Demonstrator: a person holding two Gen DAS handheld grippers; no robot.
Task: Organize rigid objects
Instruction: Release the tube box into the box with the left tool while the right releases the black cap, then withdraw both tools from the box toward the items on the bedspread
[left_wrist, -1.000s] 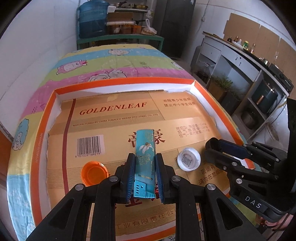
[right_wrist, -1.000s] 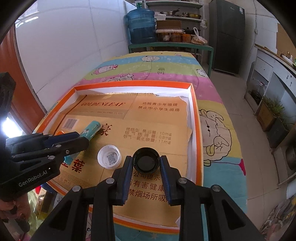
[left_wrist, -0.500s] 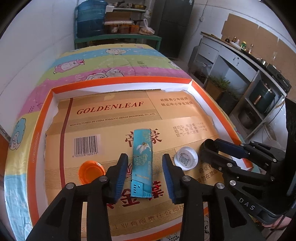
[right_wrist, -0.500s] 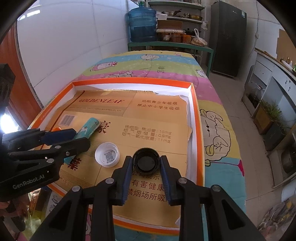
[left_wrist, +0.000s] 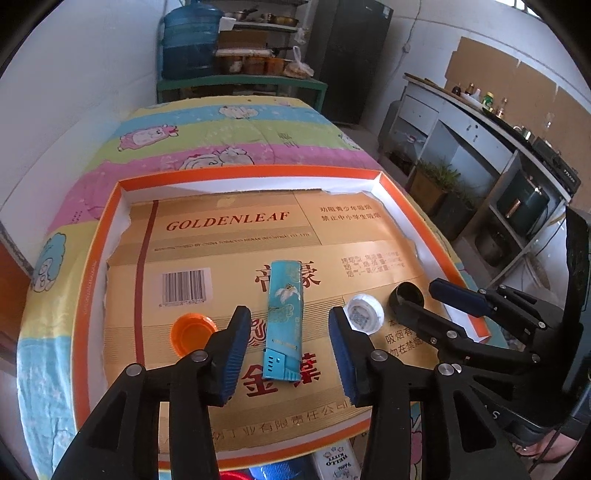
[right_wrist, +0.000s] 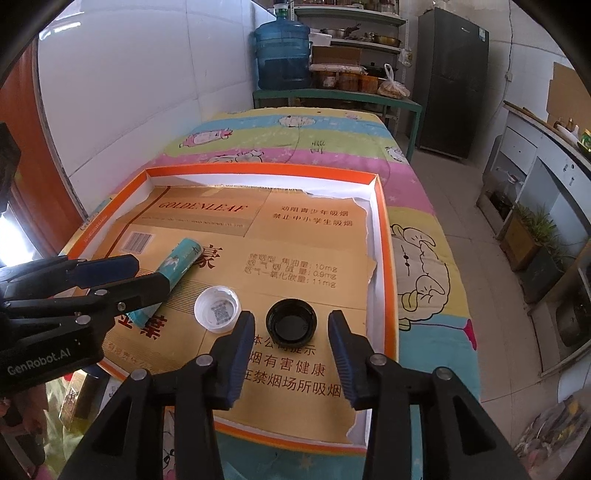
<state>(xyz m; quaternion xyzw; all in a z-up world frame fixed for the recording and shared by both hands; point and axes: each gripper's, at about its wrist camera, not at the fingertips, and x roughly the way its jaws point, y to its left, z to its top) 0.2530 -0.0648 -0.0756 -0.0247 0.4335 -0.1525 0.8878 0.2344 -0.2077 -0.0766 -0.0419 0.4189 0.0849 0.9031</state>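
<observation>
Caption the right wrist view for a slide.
Right gripper open around black cap on cardboard-lined tray.

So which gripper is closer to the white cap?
Left. The left gripper has one finger right beside the white cap; the right gripper straddles the black cap next to it.

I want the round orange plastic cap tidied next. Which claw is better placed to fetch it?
Left. The round orange plastic cap lies just beside the open left claw, whose jaws have just been opening. The right claw sits beyond the white cap.
</observation>
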